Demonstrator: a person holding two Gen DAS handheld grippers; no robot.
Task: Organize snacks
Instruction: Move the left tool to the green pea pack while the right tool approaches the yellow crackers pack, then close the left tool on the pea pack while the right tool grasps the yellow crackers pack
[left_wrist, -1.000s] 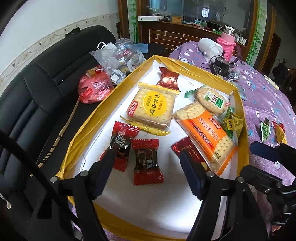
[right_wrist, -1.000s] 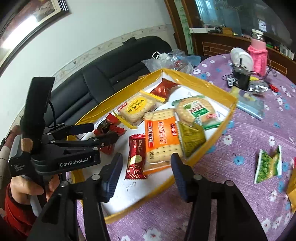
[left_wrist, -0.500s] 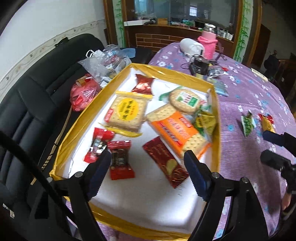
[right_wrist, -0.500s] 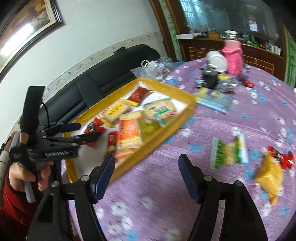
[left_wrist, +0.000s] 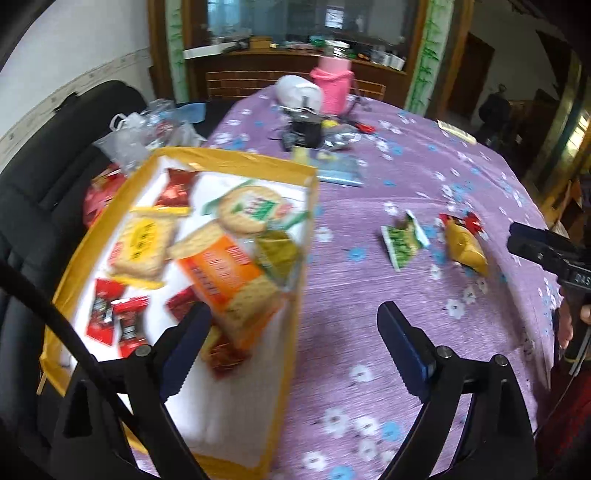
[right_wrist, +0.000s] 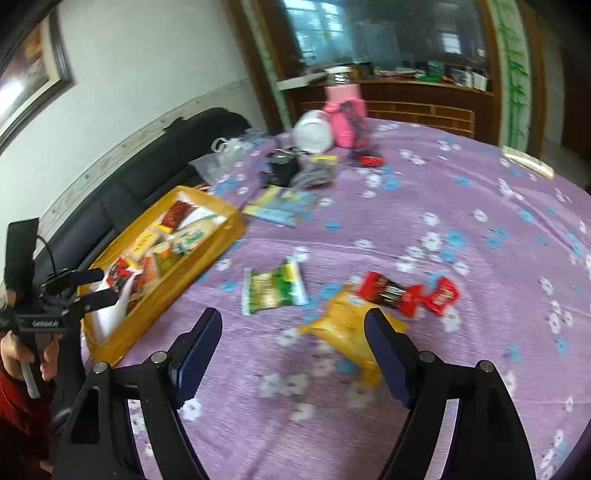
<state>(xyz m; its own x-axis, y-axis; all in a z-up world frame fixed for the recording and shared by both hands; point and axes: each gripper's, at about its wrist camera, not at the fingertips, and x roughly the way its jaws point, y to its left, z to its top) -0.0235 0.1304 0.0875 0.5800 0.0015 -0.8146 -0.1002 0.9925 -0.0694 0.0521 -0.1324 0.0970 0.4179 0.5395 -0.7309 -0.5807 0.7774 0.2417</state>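
Note:
A yellow-rimmed box (left_wrist: 236, 157) (right_wrist: 218, 242) holds several snack packs: biscuit packs, an orange cracker pack (left_wrist: 236, 280) and red candies (left_wrist: 118, 319). On the purple cloth to its right lie a green pack (left_wrist: 400, 242) (right_wrist: 275, 288), a yellow pack (left_wrist: 463, 249) (right_wrist: 345, 325) and red candies (right_wrist: 406, 293). My left gripper (left_wrist: 295, 347) is open and empty over the box's right rim. My right gripper (right_wrist: 293, 350) is open and empty, just in front of the yellow pack.
The round table has a purple flowered cloth (left_wrist: 406, 177). At its far side stand a pink bottle (left_wrist: 332, 88), a white object (left_wrist: 299, 92), a black device (left_wrist: 304, 127) and a blue booklet (right_wrist: 282, 205). A black sofa (left_wrist: 55, 155) with plastic bags is left.
Both grippers have swung right, away from the box and over the cloth. The loose green, yellow and red packs have come closer to the right gripper. Both stay open.

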